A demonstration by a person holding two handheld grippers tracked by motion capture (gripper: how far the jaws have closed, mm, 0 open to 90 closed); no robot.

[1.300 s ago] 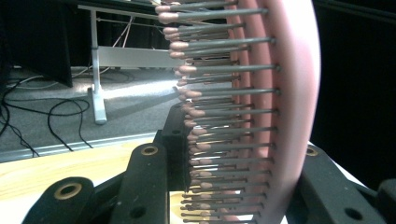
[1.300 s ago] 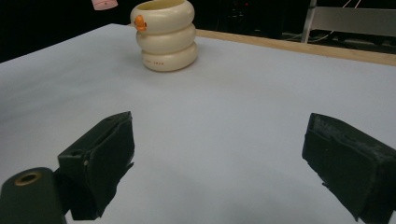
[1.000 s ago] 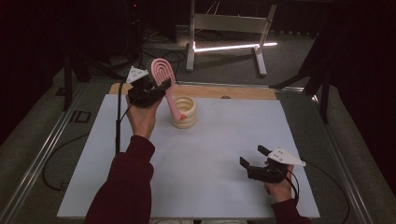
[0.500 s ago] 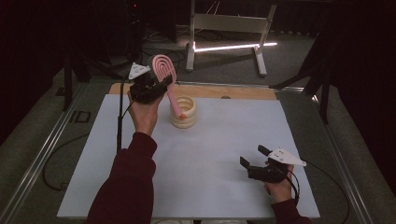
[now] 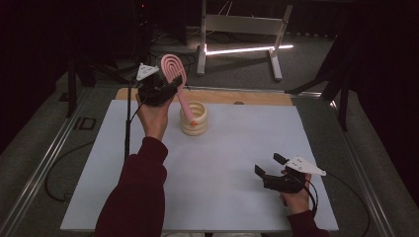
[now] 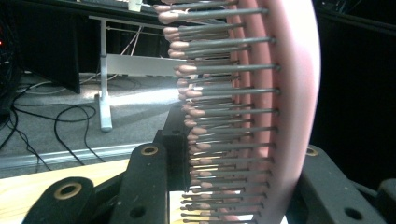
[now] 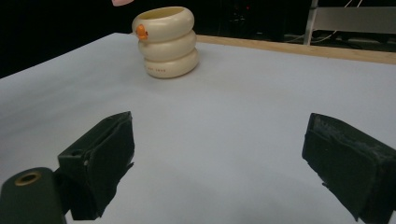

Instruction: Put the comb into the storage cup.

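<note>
Gripping the pink oval plastic hairbrush (image 5: 174, 70) by its head, your left gripper (image 5: 159, 90) is raised at about 11 o'clock over the table, jaws clamped on the brush. Its handle slants down toward the cream, ring-stacked ceramic holder (image 5: 193, 119), and the orange handle tip sits at the holder's rim; contact cannot be confirmed. In the left gripper view the grey bristles with pink tips (image 6: 224, 112) stand sideways between the black jaws.

Your right gripper (image 5: 271, 167) rests low at about 5 o'clock, well apart from the holder, jaws spread with nothing between them.

Surface: a pale blue-grey sheet (image 5: 227, 163) covers the table; a bare wooden strip (image 5: 257, 97) runs along the 12 o'clock edge. Room: dark, grey carpet, black cables, a white metal stand (image 5: 239, 29) with a bright light strip (image 5: 247, 50) beneath it at 12 o'clock.
</note>
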